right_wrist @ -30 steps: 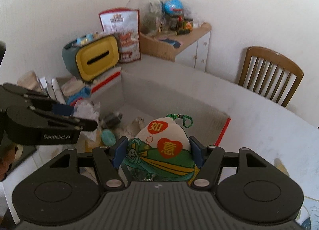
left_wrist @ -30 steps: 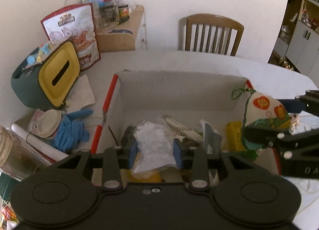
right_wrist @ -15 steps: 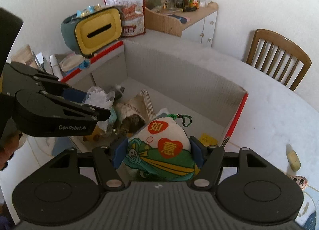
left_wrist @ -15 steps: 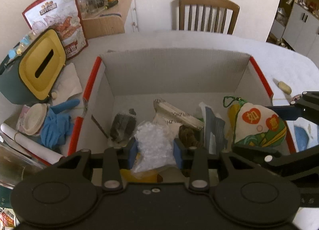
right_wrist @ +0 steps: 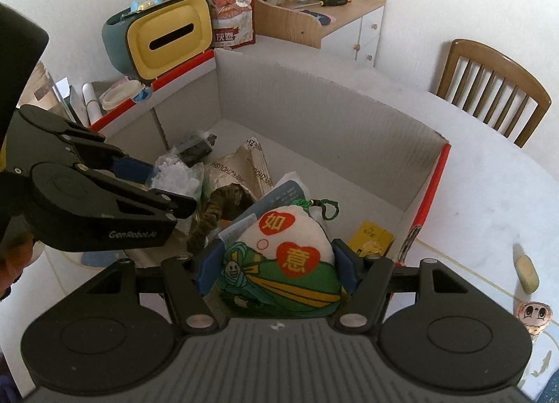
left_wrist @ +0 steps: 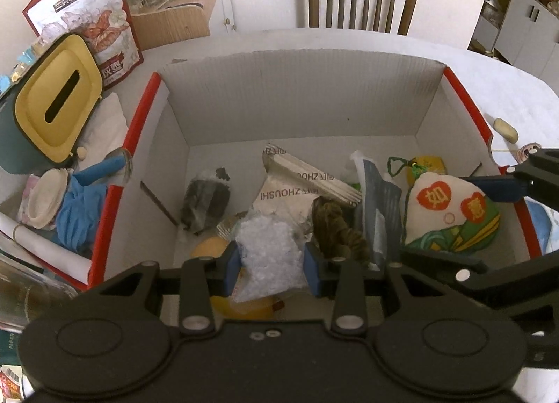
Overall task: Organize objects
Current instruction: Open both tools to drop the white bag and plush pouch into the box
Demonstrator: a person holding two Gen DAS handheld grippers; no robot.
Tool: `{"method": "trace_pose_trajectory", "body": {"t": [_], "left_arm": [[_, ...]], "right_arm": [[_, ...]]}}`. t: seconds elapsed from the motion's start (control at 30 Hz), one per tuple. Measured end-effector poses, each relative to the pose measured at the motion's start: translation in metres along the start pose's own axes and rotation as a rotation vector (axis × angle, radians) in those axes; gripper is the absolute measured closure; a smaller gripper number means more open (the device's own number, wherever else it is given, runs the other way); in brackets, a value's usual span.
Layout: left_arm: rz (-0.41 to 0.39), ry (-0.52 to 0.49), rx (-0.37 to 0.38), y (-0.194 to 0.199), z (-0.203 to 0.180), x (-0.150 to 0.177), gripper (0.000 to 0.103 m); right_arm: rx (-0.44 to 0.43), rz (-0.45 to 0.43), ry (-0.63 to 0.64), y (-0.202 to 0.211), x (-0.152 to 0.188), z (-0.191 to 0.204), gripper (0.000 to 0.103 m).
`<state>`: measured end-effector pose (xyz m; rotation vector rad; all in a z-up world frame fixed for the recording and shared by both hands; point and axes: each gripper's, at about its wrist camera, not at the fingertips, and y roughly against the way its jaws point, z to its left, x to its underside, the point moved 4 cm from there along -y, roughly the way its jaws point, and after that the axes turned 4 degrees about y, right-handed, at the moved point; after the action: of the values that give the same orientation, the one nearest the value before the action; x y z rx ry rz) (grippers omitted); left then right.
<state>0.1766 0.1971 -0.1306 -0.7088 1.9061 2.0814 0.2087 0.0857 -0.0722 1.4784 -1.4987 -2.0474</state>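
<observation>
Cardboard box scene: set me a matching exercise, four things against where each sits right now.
Things:
1. clear crinkled plastic bag
2. white and green embroidered sachet
3. yellow-lidded teal tissue box
4. small beige oval piece

Places:
A. on the table, right of the red-edged cardboard box
B. clamped in the left tool
C. outside the box, on its left
D. clamped in the right tool

Pairs: 1-B, 2-D, 3-C, 4-A

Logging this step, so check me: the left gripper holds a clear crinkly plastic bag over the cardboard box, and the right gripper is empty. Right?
Not quite. The right gripper is not empty: the right wrist view shows it shut on a stuffed pouch with red hearts. The left gripper does hold the plastic bag over the cardboard box.
</observation>
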Motion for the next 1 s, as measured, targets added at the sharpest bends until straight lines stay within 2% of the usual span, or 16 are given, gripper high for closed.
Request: {"method": "trace_pose_trajectory", "body": {"t": [0.53,0.83,1.0], "left_arm": [[0.010,0.003,0.003,-0.006,0.000,0.001,0.065],[-0.002,0.034,0.016,0.001,0.004,0.002,0.063],[-0.026,0.036,0.020,0.010,0.003,0.001,0.060]], "right_arm": [[-0.008,0.000,0.011,0.000,0.001,0.000,0.034],[-0.011,-0.045,-0.013,0.021,-0.001,-0.009,0.027],[-0.028,-0.074,-0.044,0.038,0.000,-0.016,0.027]]}}
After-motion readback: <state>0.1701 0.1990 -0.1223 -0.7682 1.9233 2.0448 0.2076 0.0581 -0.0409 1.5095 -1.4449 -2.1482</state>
